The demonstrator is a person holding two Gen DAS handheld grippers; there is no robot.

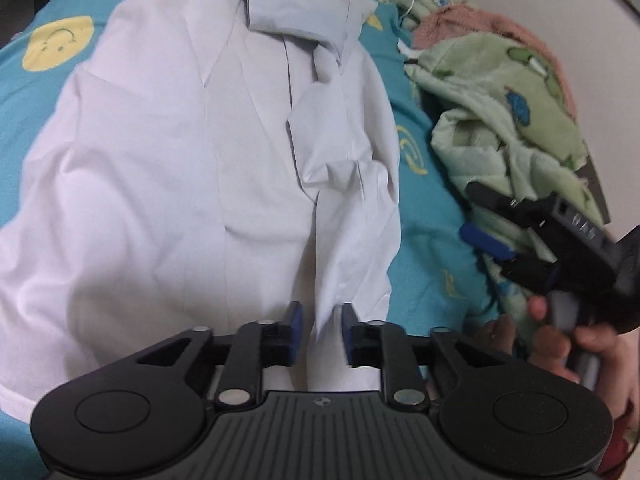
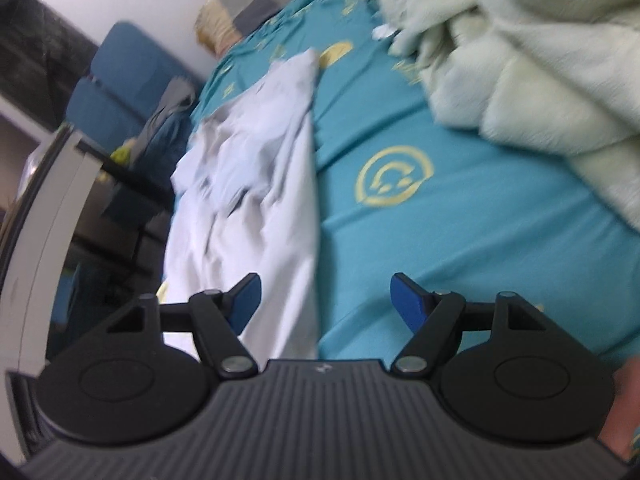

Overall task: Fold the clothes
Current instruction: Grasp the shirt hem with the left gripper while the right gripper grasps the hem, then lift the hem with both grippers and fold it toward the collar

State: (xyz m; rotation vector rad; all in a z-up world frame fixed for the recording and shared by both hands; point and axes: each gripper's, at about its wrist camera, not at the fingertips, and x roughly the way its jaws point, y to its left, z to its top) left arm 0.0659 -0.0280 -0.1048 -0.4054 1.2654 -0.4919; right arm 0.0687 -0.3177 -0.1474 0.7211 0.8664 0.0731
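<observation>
A white shirt (image 1: 192, 152) lies spread on the teal bed sheet (image 1: 424, 208), collar end far from me. My left gripper (image 1: 322, 320) sits at the shirt's near hem with its blue pads closed to a narrow gap around a ridge of white fabric. My right gripper (image 2: 324, 300) is open and empty, hovering over the sheet at the shirt's right edge (image 2: 280, 184). The right gripper also shows in the left wrist view (image 1: 500, 232), held in a hand beside the shirt.
A crumpled green blanket (image 1: 512, 92) and pink cloth (image 1: 472, 20) lie along the bed's right side; the blanket fills the right wrist view's upper right (image 2: 520, 60). A checked pillow (image 2: 248, 4) lies at the bed's head. A blue chair (image 2: 120, 76) stands beyond the bed's left edge.
</observation>
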